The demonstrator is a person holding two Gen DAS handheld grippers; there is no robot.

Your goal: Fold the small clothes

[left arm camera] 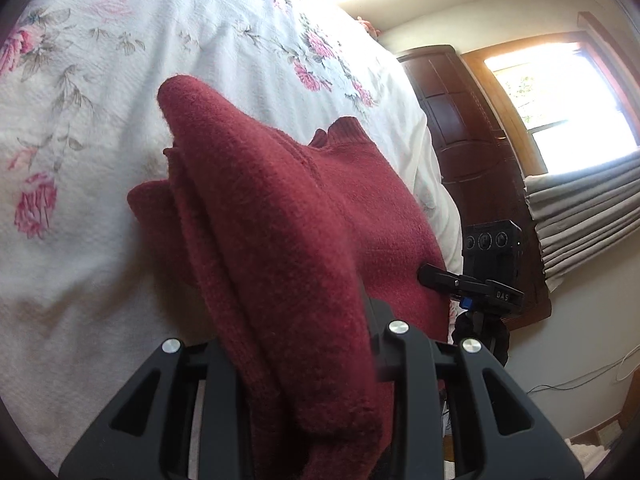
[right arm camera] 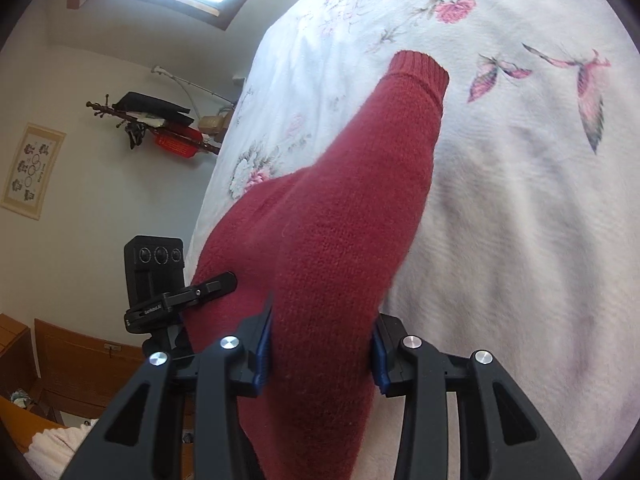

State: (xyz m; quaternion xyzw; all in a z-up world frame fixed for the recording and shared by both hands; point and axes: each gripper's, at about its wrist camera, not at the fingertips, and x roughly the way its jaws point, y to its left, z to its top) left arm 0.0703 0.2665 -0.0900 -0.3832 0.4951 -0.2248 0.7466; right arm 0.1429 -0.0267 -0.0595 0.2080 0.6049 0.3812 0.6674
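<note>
both grippers have hold of the red sweater, which is lifted a bit over the bed near its side edge. the left gripper is clamped on a bunched fold of knit, fabric spilling over its fingers. the right gripper pinches the thick part where a sleeve runs off, blue pads pressed into the wool both sides. my guess is it's held at two points like this so it hangs straight and can be laid flat or folded over. the cuff points toward the middle of the bed, and the collar sits nearer the edge. loads of open bedspread inward, so lay it that way. the edge side is tighter, drops off toward the floor.
</note>
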